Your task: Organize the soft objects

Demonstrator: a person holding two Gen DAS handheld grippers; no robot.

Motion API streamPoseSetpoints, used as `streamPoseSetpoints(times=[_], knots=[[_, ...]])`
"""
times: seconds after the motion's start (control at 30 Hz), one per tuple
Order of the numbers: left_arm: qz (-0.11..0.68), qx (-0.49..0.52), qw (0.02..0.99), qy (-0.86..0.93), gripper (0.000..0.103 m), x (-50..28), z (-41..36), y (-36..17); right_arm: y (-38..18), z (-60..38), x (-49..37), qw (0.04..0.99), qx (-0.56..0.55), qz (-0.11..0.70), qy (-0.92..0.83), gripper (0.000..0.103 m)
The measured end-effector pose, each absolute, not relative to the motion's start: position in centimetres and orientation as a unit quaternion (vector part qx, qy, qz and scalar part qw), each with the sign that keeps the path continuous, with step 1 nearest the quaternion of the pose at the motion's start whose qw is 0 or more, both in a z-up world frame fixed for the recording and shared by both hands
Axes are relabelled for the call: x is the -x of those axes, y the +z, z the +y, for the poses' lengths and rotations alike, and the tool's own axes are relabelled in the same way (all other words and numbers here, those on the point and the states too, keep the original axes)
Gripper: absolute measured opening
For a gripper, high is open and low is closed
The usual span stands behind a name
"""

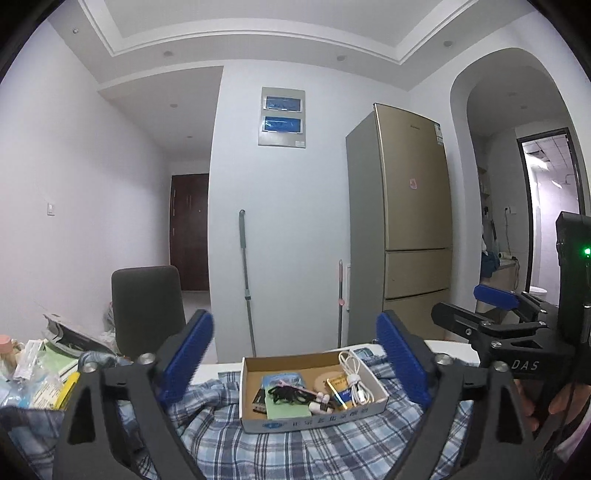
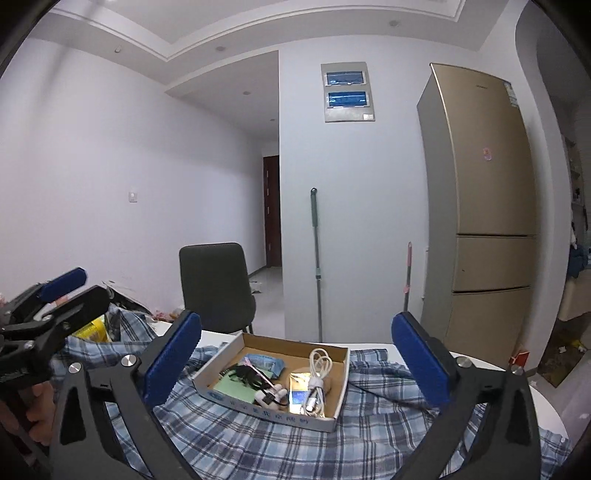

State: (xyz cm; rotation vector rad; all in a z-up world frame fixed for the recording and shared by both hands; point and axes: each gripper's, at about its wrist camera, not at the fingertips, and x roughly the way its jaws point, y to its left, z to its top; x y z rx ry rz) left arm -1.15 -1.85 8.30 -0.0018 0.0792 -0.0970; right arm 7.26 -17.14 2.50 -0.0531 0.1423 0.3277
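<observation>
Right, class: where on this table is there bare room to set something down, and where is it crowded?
Free: the plaid cloth right of the cardboard box, and the white table edge beyond it. Crowded: the box's inside, full of small items, and the clutter pile at the left end.

1. White walls; stepped ceiling (image 1: 236, 22) with recessed spotlights.
2. Gold three-door fridge (image 1: 413, 221) beside an arched opening (image 1: 517, 147).
3. Grey breaker panel (image 1: 282, 116) on the central wall; mop handle (image 1: 245, 277) leaning below it.
4. Dark chair (image 2: 216, 284); dark wooden door (image 1: 189, 230) down the corridor.
5. Pale tiled floor (image 2: 266, 284).
</observation>
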Motion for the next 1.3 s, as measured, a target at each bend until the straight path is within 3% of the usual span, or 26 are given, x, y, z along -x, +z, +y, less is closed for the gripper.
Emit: streamPoseSetpoints(times=[0.5,1.3], knots=[[0.047,0.021,0.999,-0.015,0.103,0.3,0.4,1.2,-3.1,-17.1,-6.8,0.984,0.05,0.066,0.157,0.103],[0.054,0.012,0.998,0.004,0.103,0.0,0.0,0.3,-4.1,-17.1,-6.6,0.983,0.057,0.069,0.158,0.103]])
